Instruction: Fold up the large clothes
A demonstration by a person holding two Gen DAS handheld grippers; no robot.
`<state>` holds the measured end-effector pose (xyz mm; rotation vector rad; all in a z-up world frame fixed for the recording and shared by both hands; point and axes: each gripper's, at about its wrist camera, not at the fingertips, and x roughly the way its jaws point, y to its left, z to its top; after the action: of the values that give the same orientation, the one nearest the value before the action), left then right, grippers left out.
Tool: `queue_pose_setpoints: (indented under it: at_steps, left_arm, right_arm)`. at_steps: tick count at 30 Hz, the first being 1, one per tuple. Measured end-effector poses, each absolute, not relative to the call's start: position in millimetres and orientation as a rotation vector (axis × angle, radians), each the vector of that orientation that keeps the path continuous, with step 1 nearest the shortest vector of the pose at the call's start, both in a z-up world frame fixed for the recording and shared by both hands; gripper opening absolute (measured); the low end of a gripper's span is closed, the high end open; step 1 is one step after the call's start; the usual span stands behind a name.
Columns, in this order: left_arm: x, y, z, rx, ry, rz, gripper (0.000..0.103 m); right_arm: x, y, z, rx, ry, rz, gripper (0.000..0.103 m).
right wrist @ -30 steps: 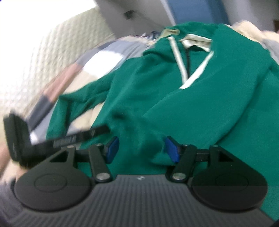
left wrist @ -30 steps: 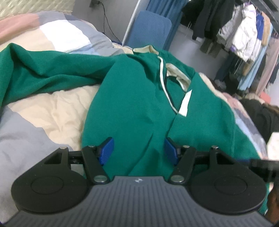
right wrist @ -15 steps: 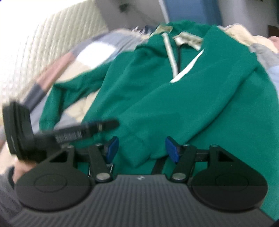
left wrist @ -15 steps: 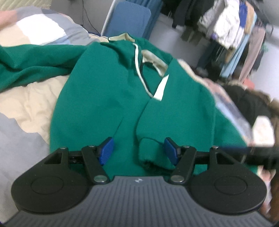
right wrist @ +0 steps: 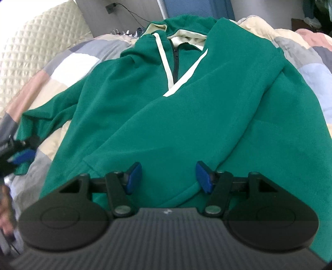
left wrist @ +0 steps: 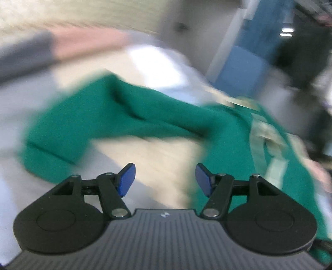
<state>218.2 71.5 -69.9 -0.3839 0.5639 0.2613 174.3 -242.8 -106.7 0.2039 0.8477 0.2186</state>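
A green hoodie (right wrist: 186,103) with cream drawstrings and hood lining lies face up on the bed. Its right sleeve (right wrist: 166,128) lies folded diagonally across the chest, the end reaching down under my right gripper (right wrist: 169,174). That gripper hovers just above the fabric, open, with no cloth pinched. The left wrist view is blurred. There my left gripper (left wrist: 165,176) stands open over bare quilt, facing the spread left sleeve (left wrist: 103,116) and its cuff (left wrist: 47,160). In the right wrist view the left gripper (right wrist: 19,157) shows at the left edge, beside that cuff.
A patchwork quilt (right wrist: 78,62) in grey, white, pink and cream covers the bed. A quilted cream headboard (right wrist: 37,39) stands behind, with a wall socket and cable (right wrist: 110,8). A blue panel (left wrist: 238,68) and dark hanging clothes (left wrist: 300,52) are past the bed.
My left gripper has swung left, off the hoodie's body to the spread left sleeve. The right sleeve, bunched between the right fingers a second ago, now lies flat across the chest.
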Motion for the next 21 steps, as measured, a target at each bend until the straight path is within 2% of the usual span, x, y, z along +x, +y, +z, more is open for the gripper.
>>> queue_pose_setpoints:
  at_steps: [5, 7, 11, 16, 17, 18, 20, 21]
  left_arm:
    - [267.5, 109.5, -50.4, -0.096, 0.617, 0.467, 0.070]
    - [284.0, 120.7, -44.3, 0.002, 0.634, 0.509, 0.074]
    - [316.2, 138.7, -67.9, 0.182, 0.788, 0.493, 0.075]
    - [322.0, 148.9, -90.6, 0.168, 0.856, 0.450, 0.072]
    - [323.0, 148.4, -89.4, 0.151, 0.858, 0.455, 0.057]
    - [325.1, 147.5, -88.6, 0.149, 0.862, 0.457, 0.035]
    - [326.9, 135.3, -82.7, 0.230, 0.852, 0.513, 0.014]
    - [329.6, 128.3, -77.5, 0.269, 0.837, 0.523, 0.010]
  right_arm:
    - [175.6, -247.2, -106.1, 0.212, 0.842, 0.229, 0.061]
    - [179.7, -251.8, -105.7, 0.233, 0.834, 0.227, 0.061]
    - [190.0, -261.8, -105.8, 0.310, 0.832, 0.210, 0.061]
    - [198.1, -269.1, -105.2, 0.345, 0.823, 0.204, 0.061]
    - [198.7, -270.9, -104.7, 0.350, 0.814, 0.198, 0.061]
    - [199.4, -273.2, -105.2, 0.356, 0.813, 0.195, 0.061]
    - [201.6, -276.6, -106.6, 0.380, 0.818, 0.194, 0.061]
    - [201.7, -278.0, -105.9, 0.392, 0.819, 0.195, 0.061]
